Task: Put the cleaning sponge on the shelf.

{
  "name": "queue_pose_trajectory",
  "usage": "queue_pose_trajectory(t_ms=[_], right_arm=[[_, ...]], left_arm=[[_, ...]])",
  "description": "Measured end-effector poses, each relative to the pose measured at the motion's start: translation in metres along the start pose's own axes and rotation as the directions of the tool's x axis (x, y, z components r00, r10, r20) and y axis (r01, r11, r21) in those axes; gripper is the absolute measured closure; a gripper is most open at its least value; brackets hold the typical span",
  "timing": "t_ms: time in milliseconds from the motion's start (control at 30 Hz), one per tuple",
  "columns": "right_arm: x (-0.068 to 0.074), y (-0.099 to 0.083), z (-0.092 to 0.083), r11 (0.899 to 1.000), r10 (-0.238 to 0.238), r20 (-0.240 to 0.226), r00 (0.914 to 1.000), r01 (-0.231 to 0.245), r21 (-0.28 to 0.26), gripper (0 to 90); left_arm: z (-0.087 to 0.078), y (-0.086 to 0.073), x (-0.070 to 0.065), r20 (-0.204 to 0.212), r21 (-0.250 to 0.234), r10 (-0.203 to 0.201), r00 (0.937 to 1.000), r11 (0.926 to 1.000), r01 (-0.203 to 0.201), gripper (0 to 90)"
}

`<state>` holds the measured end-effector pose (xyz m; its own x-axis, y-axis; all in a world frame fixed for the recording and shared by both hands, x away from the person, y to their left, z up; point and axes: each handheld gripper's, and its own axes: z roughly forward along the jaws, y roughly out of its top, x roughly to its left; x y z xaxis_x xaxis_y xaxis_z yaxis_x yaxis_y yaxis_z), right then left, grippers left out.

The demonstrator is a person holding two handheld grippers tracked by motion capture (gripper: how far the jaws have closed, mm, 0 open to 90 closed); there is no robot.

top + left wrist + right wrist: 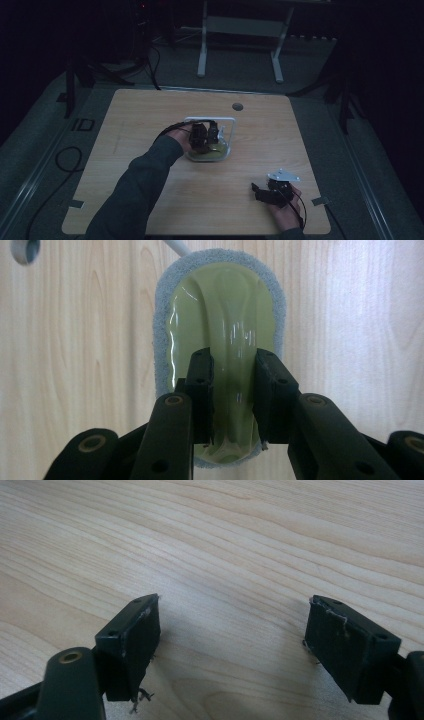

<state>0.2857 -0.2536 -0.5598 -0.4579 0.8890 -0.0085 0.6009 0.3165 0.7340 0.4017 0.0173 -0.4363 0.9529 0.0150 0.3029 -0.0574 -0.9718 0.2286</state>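
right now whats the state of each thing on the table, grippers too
scrubber: lying flat on the table, green glossy handle up, grey pad rim around it
left gripper: jaws down on either side of the scrubber's raised handle ridge, shut on it
white wire frame: on the table beside the scrubber, untouched
right gripper: jaws wide open, nothing between them, over bare wood
table: bare wood elsewhere

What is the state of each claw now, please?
Left claw: closed on the raised ridge of the green oval scrubber with grey sponge rim.
Right claw: open, holding nothing, over the light wooden table.
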Motion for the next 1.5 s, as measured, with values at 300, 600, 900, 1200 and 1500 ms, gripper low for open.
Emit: queue_pose_trajectory(t_ms=[300, 600, 900, 1200, 1500], right_arm=[[0.000, 0.000, 0.000, 1.000, 0.001, 0.000, 1.0000, -0.001, 0.000, 21.7], [0.000, 0.000, 0.000, 1.000, -0.001, 0.000, 1.0000, 0.001, -0.001, 21.7], [0.000, 0.000, 0.000, 1.000, 0.002, -0.001, 1.0000, -0.002, 0.001, 21.7], [0.000, 0.000, 0.000, 1.000, 0.002, 0.000, 1.0000, -0.002, 0.001, 21.7], [0.000, 0.000, 0.000, 1.000, 0.002, -0.001, 1.0000, -0.002, 0.001, 21.7]], left_arm=[[0.006, 0.003, 0.003, -0.024, 0.037, 0.004, 0.9997, 0.9993, -0.003, 71.7], [0.014, 0.006, 0.004, -0.038, 0.066, 0.011, 0.9992, 0.9978, -0.008, 71.6], [0.022, 0.009, 0.003, -0.051, 0.081, 0.019, 0.9985, 0.9966, -0.015, 71.4], [0.025, 0.010, 0.004, -0.070, 0.079, 0.027, 0.9972, 0.9966, -0.021, 71.0], [0.028, 0.012, 0.005, -0.105, 0.092, 0.034, 0.9939, 0.9955, -0.024, 70.6]])
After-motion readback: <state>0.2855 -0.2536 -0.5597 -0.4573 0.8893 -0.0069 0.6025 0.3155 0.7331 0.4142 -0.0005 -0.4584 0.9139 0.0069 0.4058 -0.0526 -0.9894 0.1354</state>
